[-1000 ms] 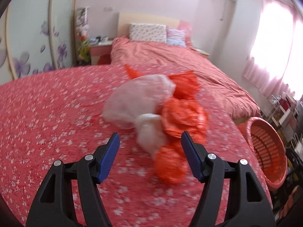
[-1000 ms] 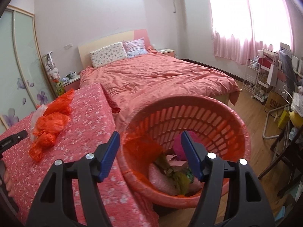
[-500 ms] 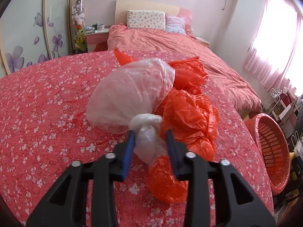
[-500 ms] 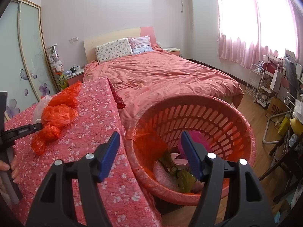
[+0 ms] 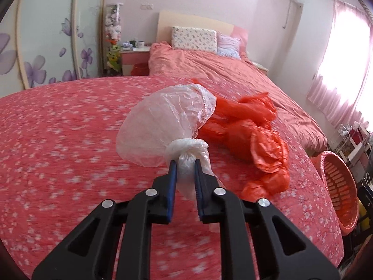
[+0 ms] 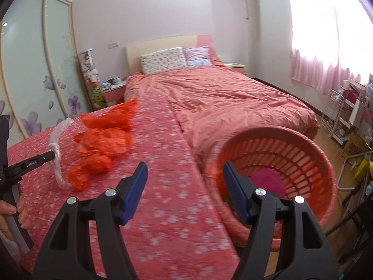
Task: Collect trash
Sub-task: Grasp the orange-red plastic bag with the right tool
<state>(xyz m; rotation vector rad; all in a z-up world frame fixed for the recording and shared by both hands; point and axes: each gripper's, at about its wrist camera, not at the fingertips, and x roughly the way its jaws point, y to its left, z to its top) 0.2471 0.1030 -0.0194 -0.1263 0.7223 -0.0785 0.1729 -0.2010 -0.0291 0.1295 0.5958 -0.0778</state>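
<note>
A clear plastic bag [image 5: 167,119], knotted at its neck, lies on the red flowered tabletop [image 5: 58,140]. My left gripper [image 5: 185,163] is closing its jaws, and the blue pads press on the bag's neck just below the knot. Crumpled orange bags [image 5: 261,140] lie just to the right of it. In the right wrist view the clear bag [image 6: 57,149] and the orange bags [image 6: 105,140] sit at the left. My right gripper [image 6: 185,170] hangs open and empty over the table's right edge, beside the orange basket [image 6: 321,158].
The basket holds pink trash [image 6: 268,182] and stands on the floor between the table and a bed [image 6: 221,98] with a salmon cover. A hand [image 6: 9,212] grips the left tool's handle. A wire rack [image 6: 338,116] and boxes crowd the far right.
My left gripper went from wide open to closed on the clear bag's neck, and the bag now stands apart from the orange bags. My right gripper swung left, from over the basket to the table's edge.
</note>
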